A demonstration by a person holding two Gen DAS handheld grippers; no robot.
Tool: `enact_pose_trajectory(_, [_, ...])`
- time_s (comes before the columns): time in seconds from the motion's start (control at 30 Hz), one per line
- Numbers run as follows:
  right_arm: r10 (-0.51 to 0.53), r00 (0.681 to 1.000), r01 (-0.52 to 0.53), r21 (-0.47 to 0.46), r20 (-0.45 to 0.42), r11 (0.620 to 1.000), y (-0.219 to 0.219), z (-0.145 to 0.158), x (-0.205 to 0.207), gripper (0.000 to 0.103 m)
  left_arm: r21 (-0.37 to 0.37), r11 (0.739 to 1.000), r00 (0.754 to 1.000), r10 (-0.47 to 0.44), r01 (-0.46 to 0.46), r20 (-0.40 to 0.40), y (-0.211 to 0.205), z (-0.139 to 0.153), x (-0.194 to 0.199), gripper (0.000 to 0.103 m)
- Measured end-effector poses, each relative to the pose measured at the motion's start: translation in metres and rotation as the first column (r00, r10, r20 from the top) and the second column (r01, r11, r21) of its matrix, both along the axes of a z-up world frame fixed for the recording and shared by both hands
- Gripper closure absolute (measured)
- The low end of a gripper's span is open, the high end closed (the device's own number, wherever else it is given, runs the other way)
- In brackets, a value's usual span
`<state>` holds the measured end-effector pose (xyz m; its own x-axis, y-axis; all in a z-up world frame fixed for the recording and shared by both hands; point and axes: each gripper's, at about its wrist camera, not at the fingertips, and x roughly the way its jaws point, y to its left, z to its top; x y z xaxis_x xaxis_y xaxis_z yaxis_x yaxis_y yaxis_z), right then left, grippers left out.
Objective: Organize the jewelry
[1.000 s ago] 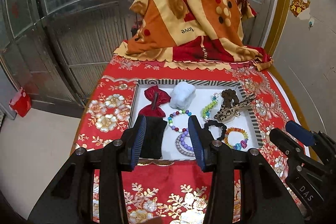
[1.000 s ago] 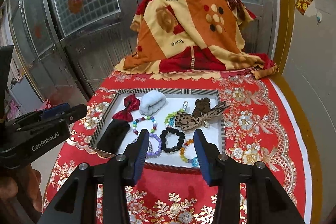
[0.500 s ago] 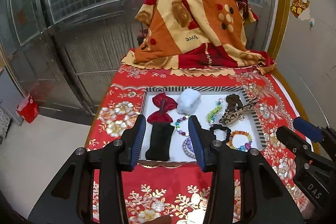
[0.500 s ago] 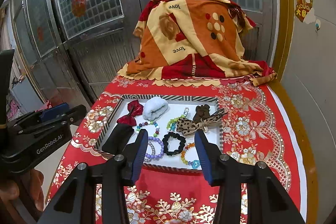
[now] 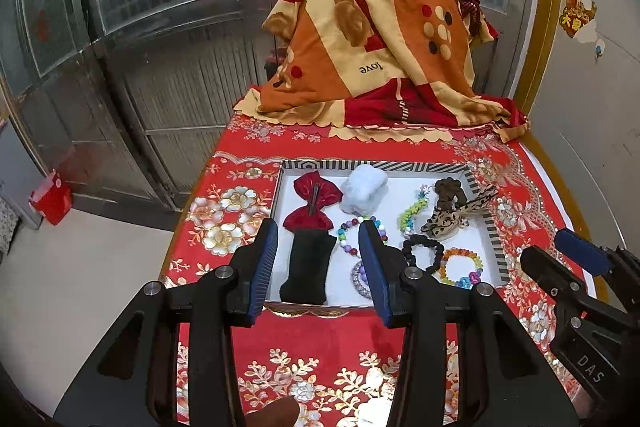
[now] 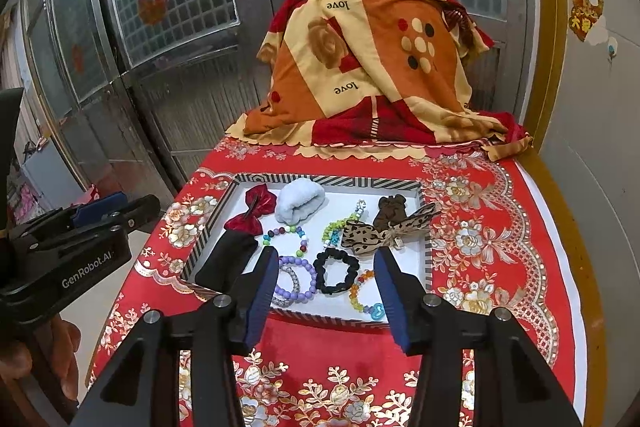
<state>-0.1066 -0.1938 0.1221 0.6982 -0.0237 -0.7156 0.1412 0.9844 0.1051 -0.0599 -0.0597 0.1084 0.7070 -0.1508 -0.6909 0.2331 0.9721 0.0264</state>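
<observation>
Both grippers have drawn back and up from the tray over the last second; contents unmoved. Left gripper (image 5: pixel 319 269): jaws spread, holding nothing, above the tray's near edge. Right gripper (image 6: pixel 326 293): jaws spread, holding nothing, likewise above the near edge. Striped-rim tray (image 6: pixel 326 181), on red floral tablecloth (image 6: pixel 496 227), contains: red bow (image 6: pixel 252 211); pale blue scrunchie (image 6: pixel 300 205); black pouch (image 5: pixel 308 267); multicoloured bead bracelet (image 6: pixel 285 231); purple bead bracelet (image 6: pixel 298 279); black scrunchie (image 6: pixel 335 271); orange bead bracelet (image 5: pixel 460 267); green bead strand (image 5: pixel 412 209); leopard-print bow (image 6: pixel 384 231); brown hair claw (image 6: pixel 390 209). Patterned blanket (image 6: pixel 372 67) heaped behind.
</observation>
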Motion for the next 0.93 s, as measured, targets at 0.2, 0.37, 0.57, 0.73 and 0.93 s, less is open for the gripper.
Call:
enact_pose_trajectory(0.2, [0.000, 1.000, 0.000, 0.002, -0.008, 1.000, -0.001, -0.002, 0.002, 0.055, -0.002, 1.000, 1.000, -0.003, 0.003, 0.001, -0.003, -0.001, 0.002, 0.062])
enact_pose_trajectory(0.37, [0.001, 1.000, -0.001, 0.005, -0.013, 1.000, -0.002, -0.005, 0.003, 0.055, 0.001, 1.000, 1.000, -0.010, 0.010, -0.009, -0.006, -0.003, 0.003, 0.062])
enact_pose_trajectory(0.57, [0.002, 1.000, -0.002, 0.008, -0.017, 1.000, -0.003, -0.006, 0.003, 0.055, 0.006, 1.000, 1.000, -0.013, 0.013, -0.018, -0.009, -0.006, 0.003, 0.062])
enact_pose_trajectory(0.73, [-0.005, 1.000, 0.005, 0.014, -0.022, 1.000, -0.006, -0.011, 0.001, 0.055, -0.005, 1.000, 1.000, -0.022, 0.021, -0.014, -0.010, -0.006, 0.003, 0.062])
enact_pose_trajectory(0.93, [-0.025, 0.999, 0.026, 0.030, -0.024, 0.999, -0.017, -0.014, -0.003, 0.054, -0.025, 0.999, 0.999, -0.041, 0.040, -0.017, -0.012, -0.008, 0.003, 0.048])
